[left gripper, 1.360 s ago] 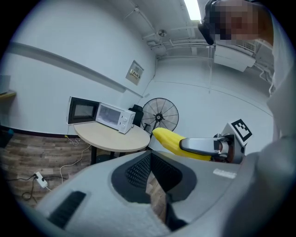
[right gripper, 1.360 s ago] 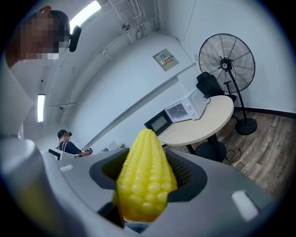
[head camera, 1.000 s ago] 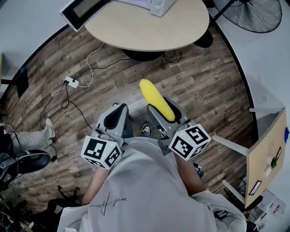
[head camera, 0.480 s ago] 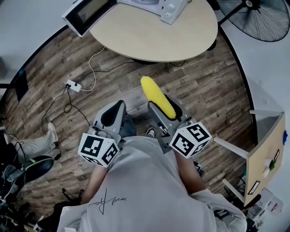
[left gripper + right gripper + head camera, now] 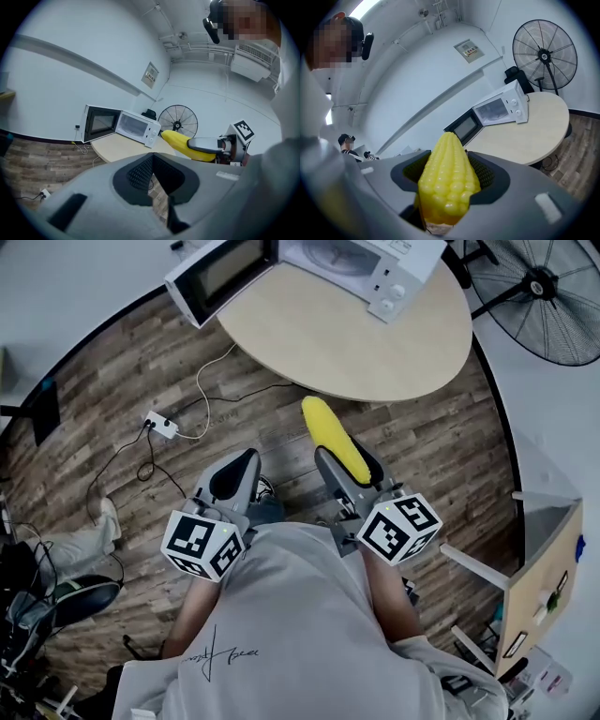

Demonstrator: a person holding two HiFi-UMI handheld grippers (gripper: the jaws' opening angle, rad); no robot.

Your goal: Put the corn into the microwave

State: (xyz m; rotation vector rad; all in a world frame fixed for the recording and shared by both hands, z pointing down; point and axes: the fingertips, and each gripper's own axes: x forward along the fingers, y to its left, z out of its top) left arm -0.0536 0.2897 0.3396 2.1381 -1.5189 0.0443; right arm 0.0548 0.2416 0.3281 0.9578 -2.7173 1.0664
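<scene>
A yellow corn cob point(image 5: 330, 437) point(image 5: 447, 183) sticks out forward from my right gripper point(image 5: 352, 463) point(image 5: 449, 174), which is shut on it over the wooden floor, short of the round table point(image 5: 375, 343). The white microwave point(image 5: 361, 261) point(image 5: 501, 108) point(image 5: 136, 127) stands on the table's far side with its door point(image 5: 223, 276) point(image 5: 101, 123) swung open to the left. My left gripper point(image 5: 234, 479) point(image 5: 152, 161) is level with the right one, shut and holding nothing. In the left gripper view the corn point(image 5: 183, 142) shows at the right.
A black floor fan point(image 5: 544, 292) point(image 5: 543, 51) stands right of the table. A power strip point(image 5: 161, 426) and cables lie on the floor to the left. A wooden cabinet point(image 5: 539, 577) stands at the right. Someone's leg point(image 5: 70, 542) rests at the far left.
Both grippers have travelled forward toward the table, the corn still gripped. The table and microwave have come closer and further into the head view.
</scene>
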